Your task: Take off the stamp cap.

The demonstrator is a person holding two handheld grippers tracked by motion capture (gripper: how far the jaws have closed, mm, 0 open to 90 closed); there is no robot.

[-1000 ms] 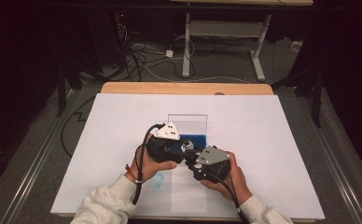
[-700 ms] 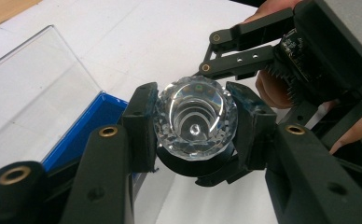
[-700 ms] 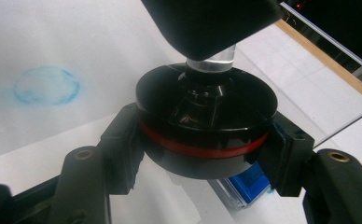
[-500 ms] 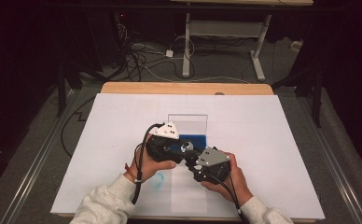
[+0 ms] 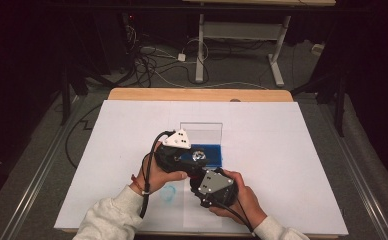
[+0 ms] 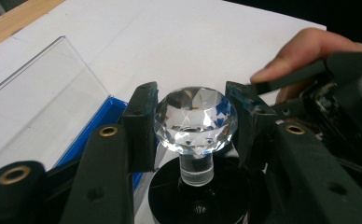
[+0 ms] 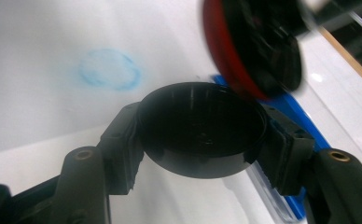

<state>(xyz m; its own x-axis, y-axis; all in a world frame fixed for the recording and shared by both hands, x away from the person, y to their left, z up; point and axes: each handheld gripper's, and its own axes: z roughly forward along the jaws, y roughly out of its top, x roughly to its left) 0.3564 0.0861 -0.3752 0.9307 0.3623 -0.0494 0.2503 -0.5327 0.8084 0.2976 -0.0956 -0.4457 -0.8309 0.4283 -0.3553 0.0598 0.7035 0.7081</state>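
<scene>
Left gripper (image 6: 195,116): clamped on crystal (image 6: 195,119) (stem down) above blue tray (image 5: 209,156). Right gripper (image 7: 200,140): closed on black base (image 7: 200,135), just beneath crystal, mid-table (image 5: 292,130).

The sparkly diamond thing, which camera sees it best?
The left gripper view: the crystal diamond sits large and sharp, pinched between the left gripper's pads. The high view shows it as a tiny glint. In the right gripper view I can't make it out.
</scene>
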